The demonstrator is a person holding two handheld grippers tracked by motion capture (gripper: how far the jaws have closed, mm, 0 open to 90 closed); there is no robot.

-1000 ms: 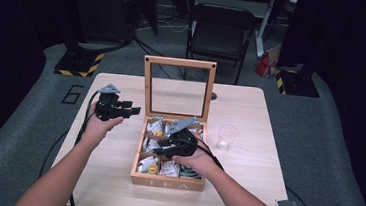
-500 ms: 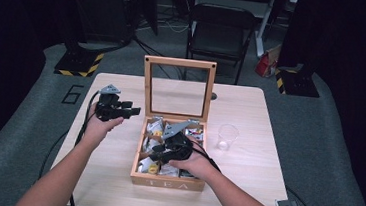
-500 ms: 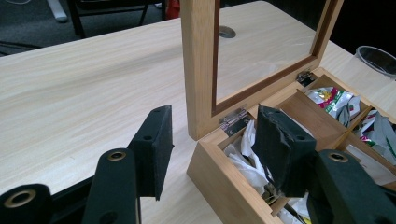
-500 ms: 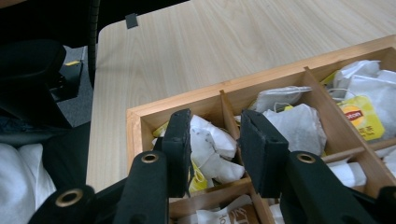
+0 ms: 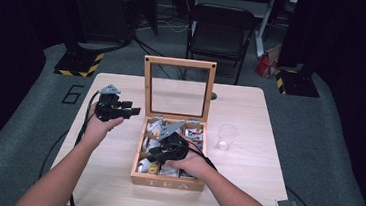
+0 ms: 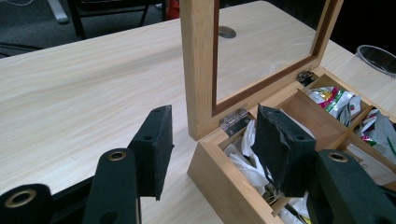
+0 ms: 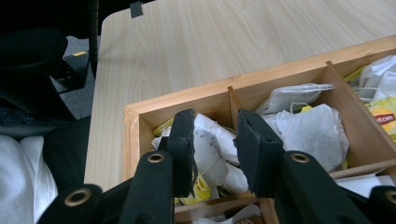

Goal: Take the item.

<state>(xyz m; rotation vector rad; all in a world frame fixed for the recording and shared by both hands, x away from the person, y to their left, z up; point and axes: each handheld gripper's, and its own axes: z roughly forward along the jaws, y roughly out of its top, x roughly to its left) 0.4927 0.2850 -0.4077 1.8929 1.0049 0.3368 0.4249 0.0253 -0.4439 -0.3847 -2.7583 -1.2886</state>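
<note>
The pale wooden table (image 5: 248,139) is evenly lit from above, while the far surroundings are left nearly black. Soft shadows are cast beneath the hands. Slight blur, perhaps from compression, is seen throughout.

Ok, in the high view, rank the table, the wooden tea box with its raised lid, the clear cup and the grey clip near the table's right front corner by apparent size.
1. table
2. wooden tea box, lid up
3. clear cup
4. grey clip
The cup and the clip are both small, but the cup looks plainly bigger. The gaps between the rest are too wide for nearness to the camera to change.
</note>
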